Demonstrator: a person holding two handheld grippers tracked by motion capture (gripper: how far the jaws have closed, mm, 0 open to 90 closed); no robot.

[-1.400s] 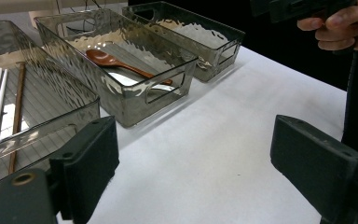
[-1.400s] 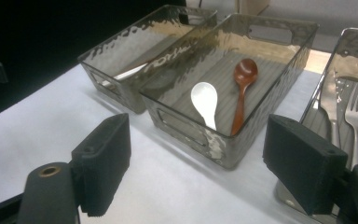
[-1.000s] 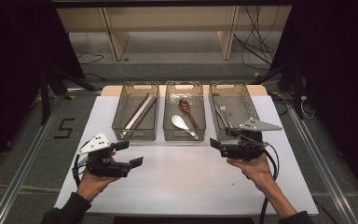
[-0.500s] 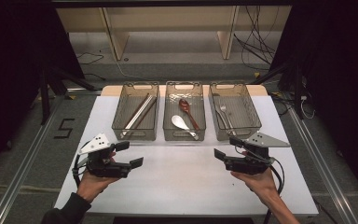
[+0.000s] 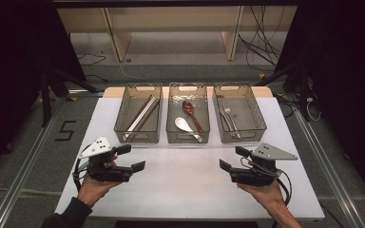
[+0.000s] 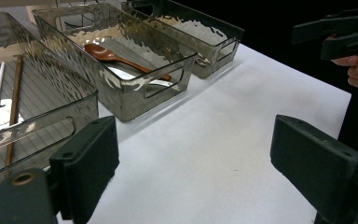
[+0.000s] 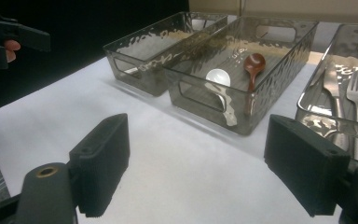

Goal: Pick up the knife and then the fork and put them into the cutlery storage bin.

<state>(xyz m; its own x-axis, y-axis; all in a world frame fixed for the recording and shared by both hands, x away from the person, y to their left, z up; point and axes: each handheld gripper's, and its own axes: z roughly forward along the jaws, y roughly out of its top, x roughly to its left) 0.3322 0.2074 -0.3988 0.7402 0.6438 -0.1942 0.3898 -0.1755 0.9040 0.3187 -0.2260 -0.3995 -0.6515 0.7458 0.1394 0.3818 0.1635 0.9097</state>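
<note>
Hovering over the bare white table, wide open and gripping nothing: left gripper near the front left, right gripper near the front right, well apart, jaws pointing inward toward each other. Sitting beyond them in a row: chopstick bin, spoon bin holding a brown spoon and a white spoon, and fork bin.

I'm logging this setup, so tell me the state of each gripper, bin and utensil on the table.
Left gripper: open, empty.
Right gripper: open, empty.
Left bin: holds chopsticks.
Middle bin: holds white spoon and brown spoon.
Right bin: holds fork and knife.
</note>
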